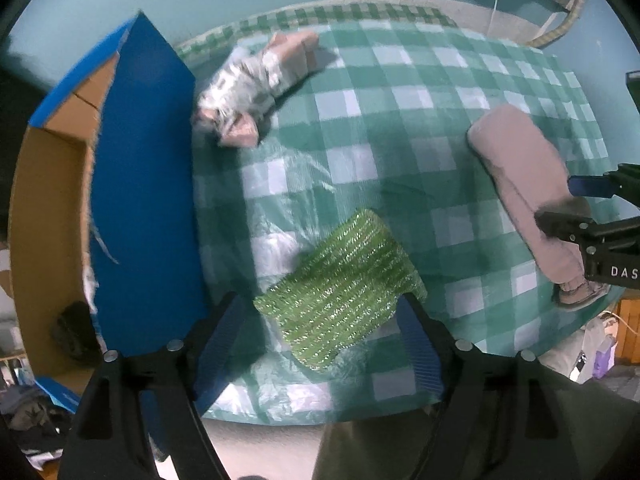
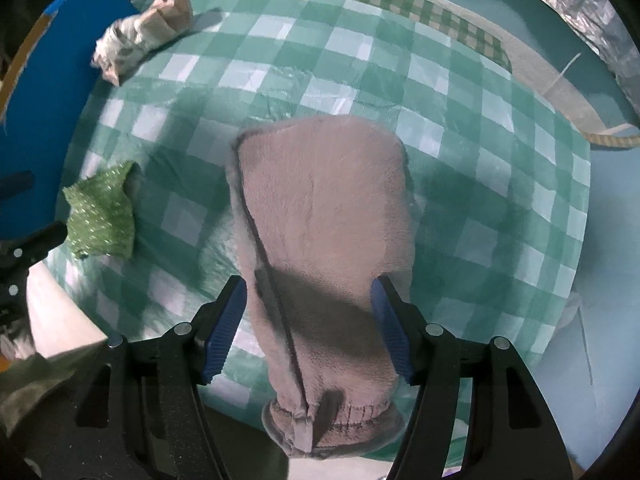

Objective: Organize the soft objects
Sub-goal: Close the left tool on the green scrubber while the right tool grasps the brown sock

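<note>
Pink fleece piece (image 2: 320,216): lies flat on the table (image 2: 500,184), long axis running away from the right gripper (image 2: 310,320); hemmed end nearest the camera.
Right fingers (image 2: 226,318): medium spread, one either side of the fleece near its hemmed end. Left pad looks just clear of the fabric edge, right pad at or against it; no squeeze visible, so not holding.
Green glitter sponge cloth (image 1: 340,292): flat on the table, near its front edge, between the left gripper (image 1: 324,344) pads.
Left fingers (image 1: 224,340): wide. The cloth's corner reaches the right pad; the left pad stands clear. Nothing gripped.
Third item: crumpled silver-and-pink bundle (image 1: 252,84) at the far side, touching the blue cardboard box (image 1: 144,184). Well apart from both grippers.
Box: open, on the left of the table; likely destination (judgement).
Risk 1: fleece is wider than a pinch; closing may bunch it and catch only the top layer, so it slips on lift.
Risk 2: thin green cloth lies flat; the pads may close over it, or snag the plastic check table cover (image 1: 400,120) and drag it.
Risk 3: motion blur in both views; contact readings are uncertain.
</note>
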{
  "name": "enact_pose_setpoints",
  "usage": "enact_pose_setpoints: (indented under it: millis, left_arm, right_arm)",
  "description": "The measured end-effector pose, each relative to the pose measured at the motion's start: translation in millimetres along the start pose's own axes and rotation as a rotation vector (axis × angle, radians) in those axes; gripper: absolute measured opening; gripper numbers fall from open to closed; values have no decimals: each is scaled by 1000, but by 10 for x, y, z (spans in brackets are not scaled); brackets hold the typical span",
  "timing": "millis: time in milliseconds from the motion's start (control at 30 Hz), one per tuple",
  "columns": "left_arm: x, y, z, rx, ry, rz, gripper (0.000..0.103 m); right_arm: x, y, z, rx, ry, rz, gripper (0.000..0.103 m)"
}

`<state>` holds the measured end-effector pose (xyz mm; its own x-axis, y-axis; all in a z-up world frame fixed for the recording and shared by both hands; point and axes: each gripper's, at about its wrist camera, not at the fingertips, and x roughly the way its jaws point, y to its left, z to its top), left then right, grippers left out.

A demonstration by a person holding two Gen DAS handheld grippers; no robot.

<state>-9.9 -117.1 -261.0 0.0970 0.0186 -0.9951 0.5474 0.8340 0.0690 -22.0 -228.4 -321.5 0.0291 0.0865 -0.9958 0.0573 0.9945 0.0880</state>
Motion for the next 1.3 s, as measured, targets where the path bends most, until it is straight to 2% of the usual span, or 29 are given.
enact_pose_setpoints:
  millis: [67,233,500,867,1067,1133,1200,1233,1300]
  left_arm:
    - [79,7,16,-18,35,-16,80]
    - [169,19,48,-53,59,-45,80]
    - [320,-88,62,-17,82,0,80]
    - [567,-153,71,-6,122,15,80]
    - [608,-176,24,-14,107,8,79]
    - [599,-118,-93,-15,98,-4,73]
    - [594,-144,-142,-8,87,-17,60]
    - [586,-177,-161,3,80,-17,57]
    - [574,-255,-195,27,68,-21,42]
  right_arm:
    - [57,19,-3,-4,11,-14,65]
    - [171,68,-10,-19,26,-39,69]
    - [326,167,-9,-53,39,-82,78]
    - [429,251,-27,-57,31,-89,79]
    - [397,169,-18,-38,19,-92,64]
    - [379,82,-26,-22,12,-82,57]
    - [359,7,-34,-5,1,-72,47]
    - [346,-46,-45,0,-3,-70,45]
    - [326,-96,-52,10,-13,-66,37]
